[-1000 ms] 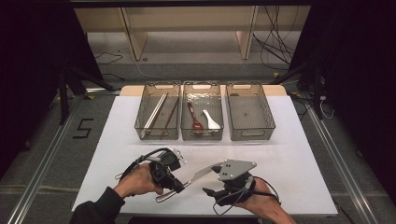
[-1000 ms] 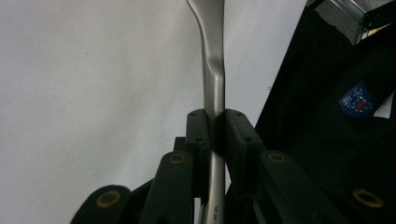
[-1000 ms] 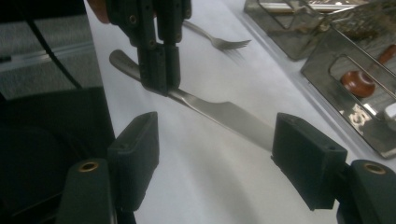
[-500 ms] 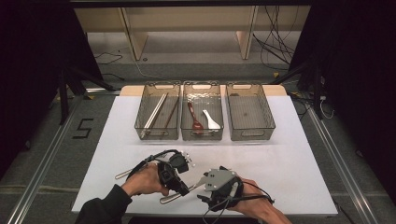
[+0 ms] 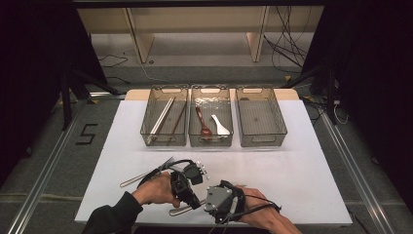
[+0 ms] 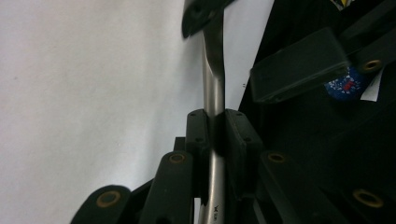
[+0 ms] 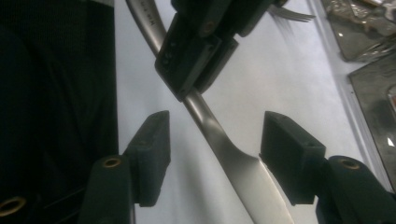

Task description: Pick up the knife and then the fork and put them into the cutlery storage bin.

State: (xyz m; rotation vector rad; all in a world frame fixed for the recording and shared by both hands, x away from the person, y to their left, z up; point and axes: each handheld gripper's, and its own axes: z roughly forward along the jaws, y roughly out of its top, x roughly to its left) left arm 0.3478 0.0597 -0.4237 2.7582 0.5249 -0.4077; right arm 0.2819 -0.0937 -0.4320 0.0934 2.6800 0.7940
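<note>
One slim, polished steel knife (image 7: 219,135) — handle rounded, blade flat.

Black two-jaw grippers with brass-coloured rivets, trailing black cables; a seemingly dark sleeve (image 5: 109,218) on the left forearm

Three clear bins (image 5: 211,122) stand in a row at the far side of the worktop (image 5: 311,170). Two spoons (image 5: 204,124), one fork (image 5: 146,174), one knife (image 7: 243,172). The chopsticks (image 5: 163,117) are too thin to count surely.
</note>
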